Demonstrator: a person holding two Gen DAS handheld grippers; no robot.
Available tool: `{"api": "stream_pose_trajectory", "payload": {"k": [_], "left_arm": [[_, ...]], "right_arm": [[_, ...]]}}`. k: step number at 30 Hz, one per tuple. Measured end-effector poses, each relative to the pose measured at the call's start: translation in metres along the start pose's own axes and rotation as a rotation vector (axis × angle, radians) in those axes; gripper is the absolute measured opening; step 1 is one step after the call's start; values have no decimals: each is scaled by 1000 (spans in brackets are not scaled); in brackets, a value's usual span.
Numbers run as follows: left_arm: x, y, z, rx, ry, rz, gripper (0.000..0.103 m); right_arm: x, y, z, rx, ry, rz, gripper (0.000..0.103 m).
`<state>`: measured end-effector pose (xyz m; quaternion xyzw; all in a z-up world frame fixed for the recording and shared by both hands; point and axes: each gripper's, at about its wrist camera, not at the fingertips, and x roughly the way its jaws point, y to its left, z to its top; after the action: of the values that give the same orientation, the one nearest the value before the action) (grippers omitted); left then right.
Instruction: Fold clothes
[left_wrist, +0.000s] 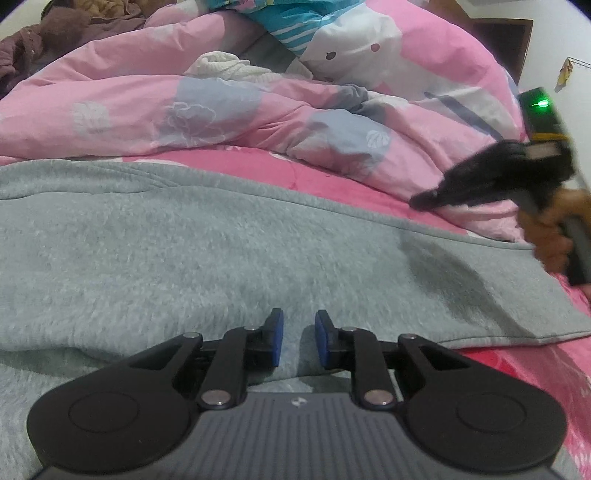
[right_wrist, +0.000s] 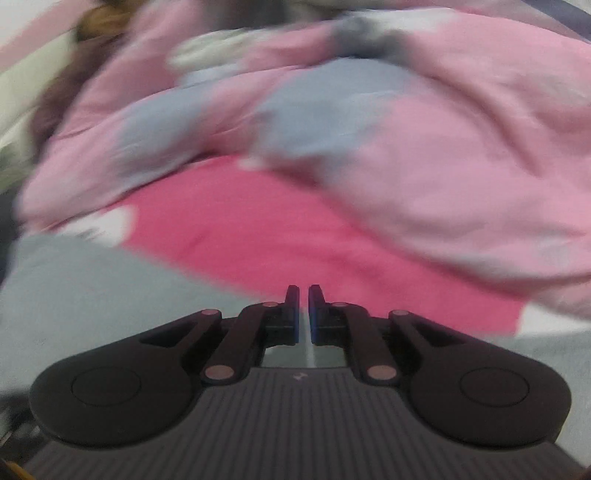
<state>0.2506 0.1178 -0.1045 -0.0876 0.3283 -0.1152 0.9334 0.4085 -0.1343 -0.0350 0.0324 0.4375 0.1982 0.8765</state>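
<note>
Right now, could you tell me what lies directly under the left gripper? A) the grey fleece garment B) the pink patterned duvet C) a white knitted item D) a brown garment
A: in the left wrist view the left gripper hovers open over the grey fleece garment, spread flat in front of the pink patterned duvet.

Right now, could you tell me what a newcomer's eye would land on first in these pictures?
First, the fluffy grey garment spread flat over the hot-pink bedsheet, filling the foreground of the left wrist view. Behind it, a rumpled pink quilt is heaped across the bed. The left tongs hover open over the grey fabric, while the right tongs, nearly closed, show blurred at the garment's far right edge.
</note>
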Motion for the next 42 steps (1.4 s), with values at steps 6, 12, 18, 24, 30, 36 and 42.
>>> {"api": "stream_pose_trajectory", "payload": {"k": [6, 12, 18, 24, 30, 36, 42], "left_arm": [[-1, -1, -1, 5, -7, 6, 20], [-2, 0, 0, -4, -5, 11, 20], [-3, -2, -2, 0, -10, 21, 20], [-3, 3, -2, -23, -11, 0, 20], [-1, 6, -2, -46, -9, -14, 20], [-1, 8, -1, -52, -7, -16, 20], [-1, 7, -2, -58, -8, -22, 22]], "right_arm": [[61, 20, 3, 48, 52, -5, 0], [45, 47, 22, 64, 14, 71, 6], [106, 107, 21, -14, 150, 204, 6], [132, 94, 63, 147, 5, 81, 6], [3, 27, 54, 177, -136, 68, 8], [-191, -46, 1, 102, -340, -156, 17], [-168, -45, -47, 2, -211, -160, 21]]}}
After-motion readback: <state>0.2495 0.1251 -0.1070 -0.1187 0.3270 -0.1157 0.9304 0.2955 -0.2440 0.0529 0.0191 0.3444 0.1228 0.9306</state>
